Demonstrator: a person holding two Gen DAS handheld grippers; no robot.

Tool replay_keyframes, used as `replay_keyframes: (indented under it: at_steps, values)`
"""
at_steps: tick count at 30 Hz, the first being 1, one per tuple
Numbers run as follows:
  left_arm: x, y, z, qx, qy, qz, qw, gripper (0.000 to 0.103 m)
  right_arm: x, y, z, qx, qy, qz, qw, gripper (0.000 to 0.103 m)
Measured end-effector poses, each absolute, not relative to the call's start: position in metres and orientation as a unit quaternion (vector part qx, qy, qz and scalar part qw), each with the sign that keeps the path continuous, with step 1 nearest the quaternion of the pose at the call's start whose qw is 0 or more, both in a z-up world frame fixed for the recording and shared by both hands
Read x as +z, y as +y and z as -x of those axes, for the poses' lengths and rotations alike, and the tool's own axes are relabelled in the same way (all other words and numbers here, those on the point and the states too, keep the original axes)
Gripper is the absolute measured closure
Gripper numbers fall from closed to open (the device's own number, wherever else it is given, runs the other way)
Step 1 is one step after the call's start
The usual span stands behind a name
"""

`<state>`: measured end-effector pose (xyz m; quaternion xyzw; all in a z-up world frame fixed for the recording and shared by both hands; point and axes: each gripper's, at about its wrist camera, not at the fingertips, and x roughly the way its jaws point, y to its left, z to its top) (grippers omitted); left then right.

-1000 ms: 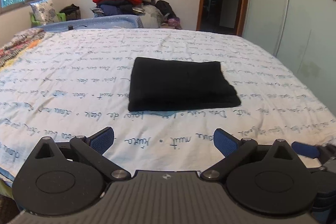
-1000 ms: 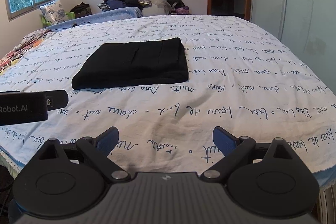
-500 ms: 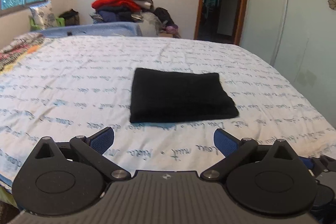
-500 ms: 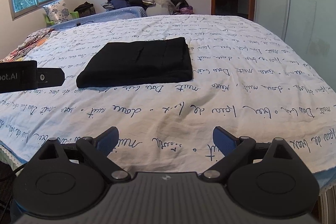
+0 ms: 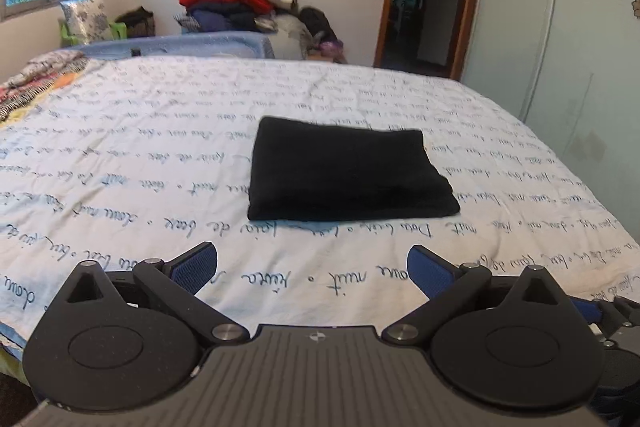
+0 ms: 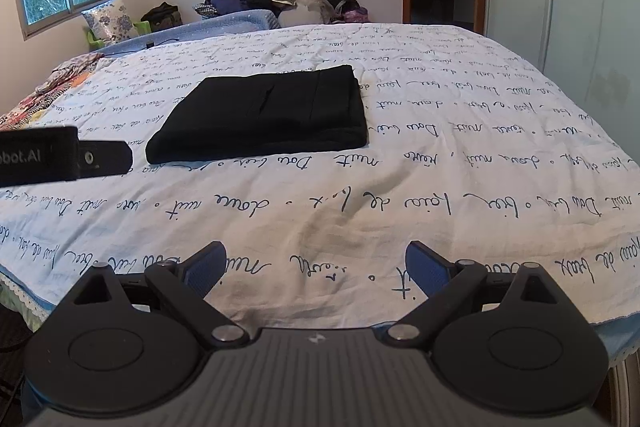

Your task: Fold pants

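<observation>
From the left wrist, the left gripper (image 5: 312,269) hangs wide open and empty over the bed's (image 5: 120,147) near edge, the folded black pants (image 5: 344,177) lying mid-bed beyond, while from the right wrist the right gripper (image 6: 316,267) also gapes empty, the pants (image 6: 268,115) ahead toward the left.

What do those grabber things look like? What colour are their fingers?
Each gripper is mostly matte black plastic. The left gripper and the right gripper both have two fingers with bright blue ribbed pads, black link arms with silver pivot screws, two round black discs, and a grey ridged body with a small white mark. White lettering ending "bot.AI" shows on the left one's side.
</observation>
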<state>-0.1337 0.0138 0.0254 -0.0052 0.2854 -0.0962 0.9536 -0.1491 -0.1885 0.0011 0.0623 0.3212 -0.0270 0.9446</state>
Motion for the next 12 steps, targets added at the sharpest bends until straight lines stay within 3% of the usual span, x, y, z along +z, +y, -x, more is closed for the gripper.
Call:
replay_keyframes:
  at_steps: [12]
  values:
    - [0.028, 0.0115, 0.14, -0.107, 0.269, -0.006, 0.957, 0.0, 0.0006, -0.1892, 0.1503, -0.023, 0.324, -0.066, 0.943, 0.006]
